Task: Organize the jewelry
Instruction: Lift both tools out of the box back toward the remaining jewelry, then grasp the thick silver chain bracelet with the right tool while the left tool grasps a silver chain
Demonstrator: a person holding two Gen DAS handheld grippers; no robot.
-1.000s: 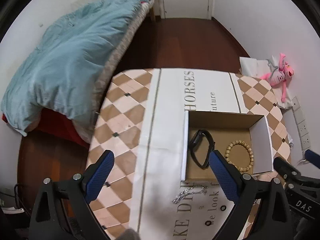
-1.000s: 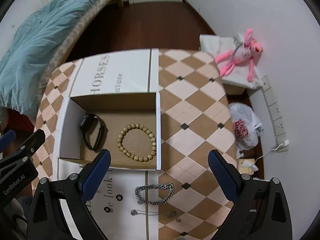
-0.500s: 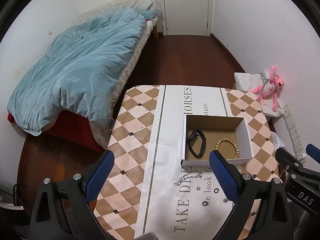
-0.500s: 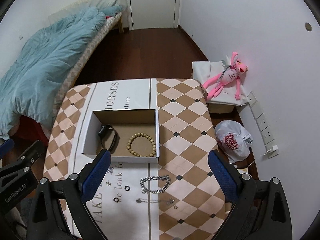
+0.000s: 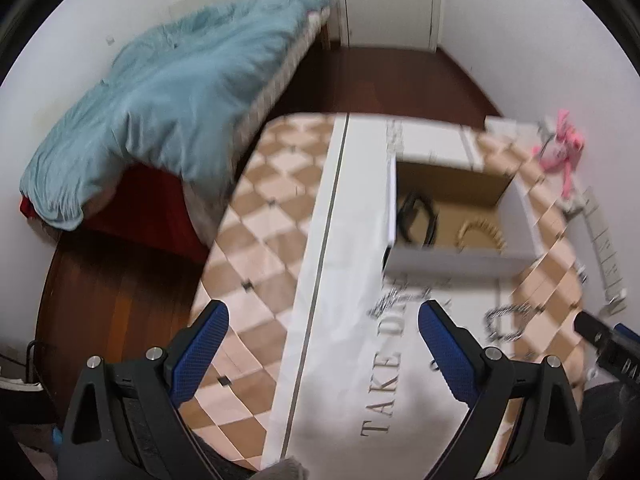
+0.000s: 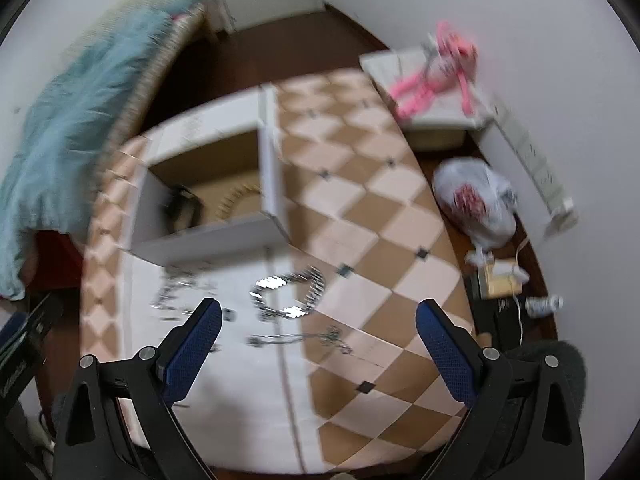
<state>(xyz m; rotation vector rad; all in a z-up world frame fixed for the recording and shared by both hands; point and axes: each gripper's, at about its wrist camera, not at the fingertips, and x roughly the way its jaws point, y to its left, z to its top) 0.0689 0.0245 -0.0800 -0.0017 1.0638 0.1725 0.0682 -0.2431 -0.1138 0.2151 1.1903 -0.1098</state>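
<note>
An open cardboard box [image 5: 448, 258] [image 6: 208, 240] stands on the checkered table. Inside it lie a black band [image 5: 418, 216] [image 6: 182, 204] and a wooden bead bracelet [image 5: 480, 232] [image 6: 236, 200]. In front of the box lie a silver chain bracelet [image 6: 286, 292] [image 5: 502, 322], a thin silver necklace [image 6: 300, 338] and another silver chain [image 5: 390, 300] [image 6: 180, 288]. My left gripper [image 5: 322, 340] is open and empty above the table's near side. My right gripper [image 6: 318, 340] is open and empty, just short of the chain bracelet. Both views are blurred.
A bed with a blue duvet [image 5: 172, 100] stands to the left of the table [image 5: 260, 216]. A pink plush toy [image 6: 440, 68], a white plastic bag [image 6: 476, 204] and a wall power strip [image 6: 536, 164] are on the right. Dark wood floor [image 5: 380, 76] lies beyond.
Both grippers have dropped back down toward the table from a high, far position. The box and the loose chains now look larger and closer. Both stay open.
</note>
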